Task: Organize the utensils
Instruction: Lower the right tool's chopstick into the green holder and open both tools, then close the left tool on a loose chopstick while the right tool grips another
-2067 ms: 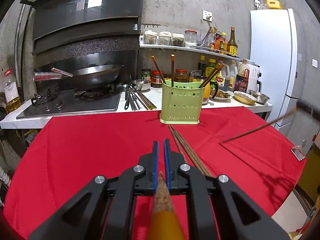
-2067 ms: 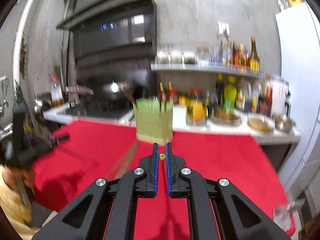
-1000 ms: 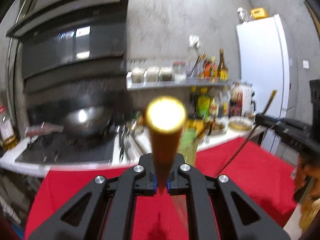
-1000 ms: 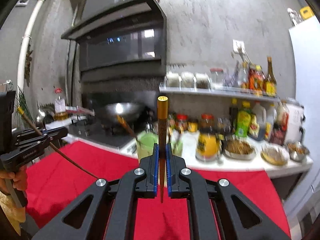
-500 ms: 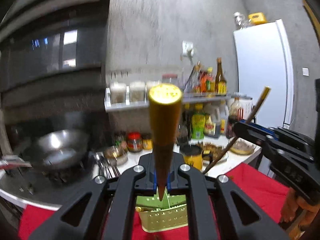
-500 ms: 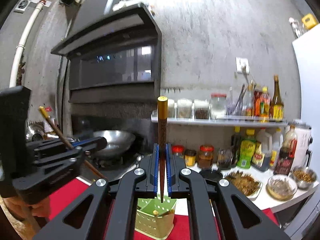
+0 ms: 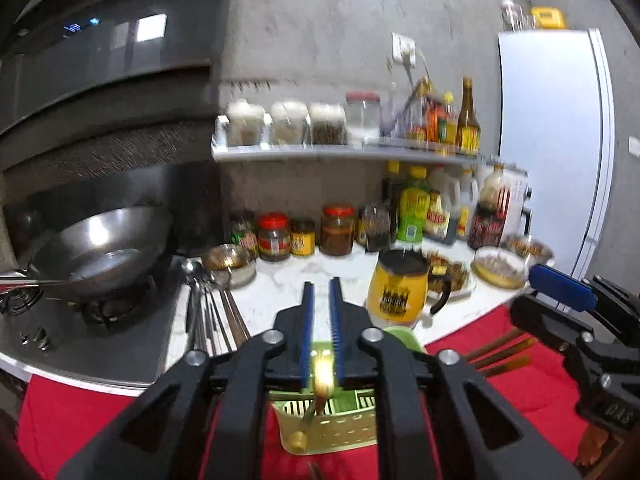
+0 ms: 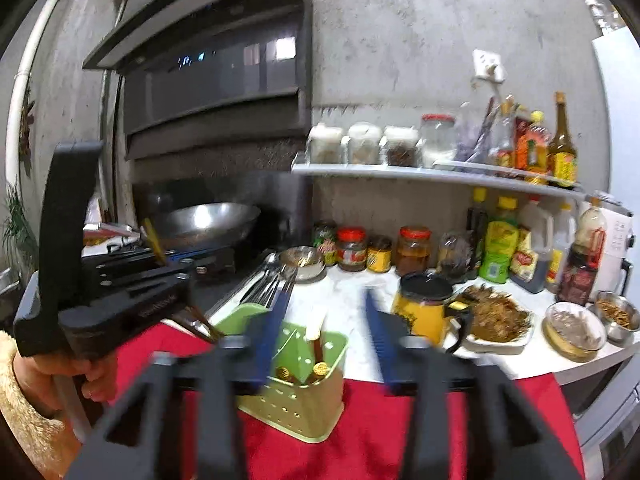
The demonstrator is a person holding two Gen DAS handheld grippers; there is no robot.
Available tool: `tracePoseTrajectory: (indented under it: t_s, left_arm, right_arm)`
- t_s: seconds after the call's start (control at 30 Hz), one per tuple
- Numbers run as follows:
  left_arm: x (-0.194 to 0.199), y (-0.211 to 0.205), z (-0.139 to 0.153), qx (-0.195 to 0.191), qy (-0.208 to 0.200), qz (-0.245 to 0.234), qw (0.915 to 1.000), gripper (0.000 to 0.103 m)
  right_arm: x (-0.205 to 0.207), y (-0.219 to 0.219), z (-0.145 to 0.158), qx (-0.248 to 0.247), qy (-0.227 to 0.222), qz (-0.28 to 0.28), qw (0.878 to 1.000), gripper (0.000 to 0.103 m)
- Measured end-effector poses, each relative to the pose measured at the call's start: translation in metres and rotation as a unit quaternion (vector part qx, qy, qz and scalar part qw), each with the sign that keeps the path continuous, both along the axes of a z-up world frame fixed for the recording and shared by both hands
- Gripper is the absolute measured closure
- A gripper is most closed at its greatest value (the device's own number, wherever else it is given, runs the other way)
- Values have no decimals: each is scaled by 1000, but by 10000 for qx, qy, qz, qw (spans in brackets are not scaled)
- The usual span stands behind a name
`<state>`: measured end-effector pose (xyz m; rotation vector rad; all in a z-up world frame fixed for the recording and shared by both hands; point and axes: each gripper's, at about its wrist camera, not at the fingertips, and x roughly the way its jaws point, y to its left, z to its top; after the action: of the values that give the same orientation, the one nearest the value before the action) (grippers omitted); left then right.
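Note:
A green perforated utensil holder [image 8: 298, 380] stands on the red tablecloth, right under both grippers; it also shows in the left wrist view [image 7: 340, 428]. Several brown chopsticks with gold ends [image 8: 319, 364] stand inside it. My right gripper [image 8: 326, 318] is open and empty above the holder. My left gripper [image 7: 321, 300] has its jaws slightly apart, and a gold-ended chopstick [image 7: 322, 376] sits low between them, dropping into the holder. The left gripper body shows at the left of the right wrist view [image 8: 120, 300].
The white counter [image 7: 280, 296] behind the table carries a yellow mug [image 7: 396, 292], jars, sauce bottles, bowls and loose metal utensils [image 7: 212, 312]. A wok [image 7: 100, 256] sits on the stove at left. A white fridge [image 7: 556, 140] stands at right.
Both grippers have come down over the holder. The right gripper has opened and its chopstick now stands in the holder. The left chopstick has slid down between the jaws.

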<state>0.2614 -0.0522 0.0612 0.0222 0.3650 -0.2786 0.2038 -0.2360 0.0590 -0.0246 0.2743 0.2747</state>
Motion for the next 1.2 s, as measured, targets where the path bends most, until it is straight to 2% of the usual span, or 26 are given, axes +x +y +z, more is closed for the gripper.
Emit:
tracePoseTrajectory:
  t_s: [0.03, 0.07, 0.2, 0.3, 0.4, 0.53, 0.67, 0.77, 0.87, 0.93, 0.97, 1.1, 1.2]
  left_arm:
    - [-8, 4, 7, -34, -102, 41, 9999, 71]
    - [-19, 8, 16, -68, -226, 93, 9997, 62]
    - [-71, 29, 38, 28, -487, 418, 9979, 60]
    - [-107, 44, 30, 259, -345, 735, 9964, 58]
    - [-138, 59, 0, 408, 14, 911, 9950, 58]
    - [-172, 76, -62, 474, 675, 990, 9917, 58]
    - [-198, 91, -117, 277, 1306, 1050, 9855, 58]
    - [-207, 96, -141, 246, 1572, 1125, 9808, 58]
    - [-212, 101, -151, 142, 1735, 1148, 9780, 58]
    - [-212, 103, -153, 143, 1751, 1139, 9778, 58]
    - [-212, 105, -153, 169, 1736, 1161, 9778, 58]
    - [-208, 111, -153, 114, 1727, 1178, 9778, 58]
    - [-205, 110, -155, 153, 1746, 1127, 9781, 58]
  right_arm:
    - [-9, -3, 6, -10, -77, -23, 10000, 53]
    - [-17, -6, 11, -14, -144, -50, 9999, 53]
    - [-65, -18, 24, -75, -275, -130, 9995, 53]
    - [-89, -20, 13, -152, -31, -106, 9998, 53]
    - [-111, -18, -17, -205, 375, -36, 9991, 53]
    - [-134, -14, -69, -234, 961, 2, 9951, 53]
    - [-147, -6, -108, -197, 1452, 40, 9892, 53]
    - [-153, 7, -132, -209, 1779, 127, 9837, 53]
    - [-151, 24, -151, -179, 2121, 320, 9766, 55]
    - [-146, 39, -161, -227, 2302, 447, 9718, 58]
    - [-143, 46, -165, -249, 2370, 498, 9699, 63]
    - [-130, 66, -172, -350, 2540, 616, 9646, 91]
    - [-122, 77, -178, -372, 2645, 717, 9610, 94]
